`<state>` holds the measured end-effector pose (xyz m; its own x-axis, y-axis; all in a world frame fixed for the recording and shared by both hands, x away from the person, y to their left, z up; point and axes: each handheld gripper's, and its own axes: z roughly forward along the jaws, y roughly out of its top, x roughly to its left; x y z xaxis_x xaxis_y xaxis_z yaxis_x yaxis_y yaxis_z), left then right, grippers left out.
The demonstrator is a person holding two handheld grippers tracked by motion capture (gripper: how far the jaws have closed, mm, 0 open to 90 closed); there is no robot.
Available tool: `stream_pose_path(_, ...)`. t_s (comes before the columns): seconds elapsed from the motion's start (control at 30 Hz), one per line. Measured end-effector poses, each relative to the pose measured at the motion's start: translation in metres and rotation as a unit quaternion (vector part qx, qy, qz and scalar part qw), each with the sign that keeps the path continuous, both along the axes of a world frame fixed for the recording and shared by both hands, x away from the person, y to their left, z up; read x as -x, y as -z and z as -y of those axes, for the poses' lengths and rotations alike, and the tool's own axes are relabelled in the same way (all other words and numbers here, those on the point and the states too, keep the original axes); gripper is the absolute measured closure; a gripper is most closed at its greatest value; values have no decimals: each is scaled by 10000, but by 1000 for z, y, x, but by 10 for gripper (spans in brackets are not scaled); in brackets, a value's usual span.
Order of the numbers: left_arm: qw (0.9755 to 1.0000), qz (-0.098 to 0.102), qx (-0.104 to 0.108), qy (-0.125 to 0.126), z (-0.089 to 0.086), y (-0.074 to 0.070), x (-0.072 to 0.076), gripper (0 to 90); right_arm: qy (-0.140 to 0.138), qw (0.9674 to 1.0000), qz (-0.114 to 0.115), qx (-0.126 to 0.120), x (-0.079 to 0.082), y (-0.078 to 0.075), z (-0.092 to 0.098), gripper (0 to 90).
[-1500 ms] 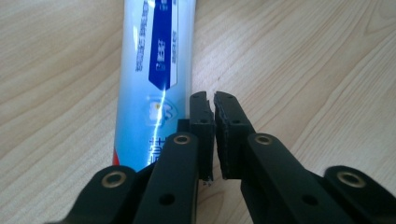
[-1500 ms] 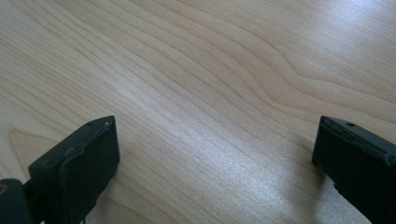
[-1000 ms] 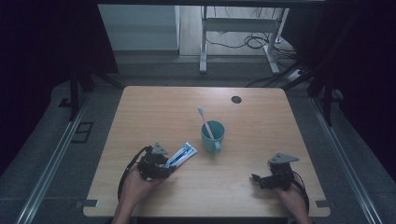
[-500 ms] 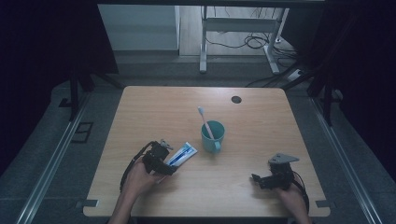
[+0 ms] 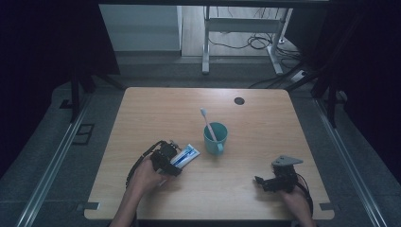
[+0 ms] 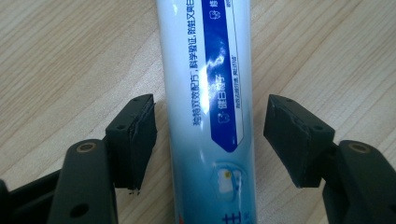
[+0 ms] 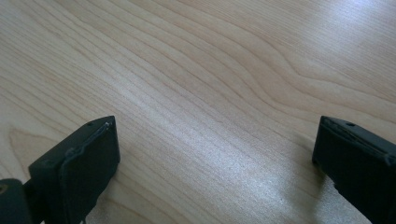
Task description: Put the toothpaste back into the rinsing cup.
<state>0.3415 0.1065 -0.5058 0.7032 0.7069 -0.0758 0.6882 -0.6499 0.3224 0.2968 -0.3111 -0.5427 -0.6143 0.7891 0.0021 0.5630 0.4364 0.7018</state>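
The toothpaste tube (image 6: 210,93) lies flat on the wooden worktop (image 5: 142,113), near the front left, pointing toward the green cup (image 5: 215,138) that stands just beyond its far end with a toothbrush (image 5: 207,124) leaning in it. The left hand-held gripper (image 5: 176,160) sits over the near part of the tube, held by the person's left hand (image 5: 144,177). In the left gripper view the tube runs lengthwise between the two black jaws: one pad stands just beside the tube's edge, close to touching it, while the other is clearly apart from it with bare wood showing in the gap, so the tube is straddled but not squeezed. Those jaws have just been opening and then eased slightly closer, with the tube between them. The right hand-held gripper (image 5: 259,180) rests low at the front right of the worktop, well apart from the tube and cup; its jaws stand wide apart over bare wood.
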Motion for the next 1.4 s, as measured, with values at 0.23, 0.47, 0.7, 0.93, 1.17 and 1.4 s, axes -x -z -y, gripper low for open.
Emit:
stream_pose_path(0.23, 9995, -184, -245, -14, 6, 0, -6, 379, -2, 10000, 2, 1, 0, 0, 0, 8)
stream_pose_path(0.47, 9971, -426, -616, 96, 13, -2, -14, 402, -2, 10000, 4, 4, 0, 0, 0, 8)
stream_pose_path(0.7, 9924, -714, -982, 215, 24, -4, -21, 458, -2, 10000, 4, 5, 0, 0, 0, 8)
stream_pose_path(0.93, 9883, -947, -1181, 183, 30, -5, -26, 505, -2, 10000, 4, 4, 0, 0, 0, 8)
stream_pose_path(1.17, 9916, -973, -853, 54, 21, -9, -26, 634, -1, 10000, 4, 4, 0, 0, 0, 9)
stream_pose_path(1.4, 9939, -898, -638, 35, 16, -11, -23, 700, 0, 10000, 5, 4, 0, 0, 0, 8)
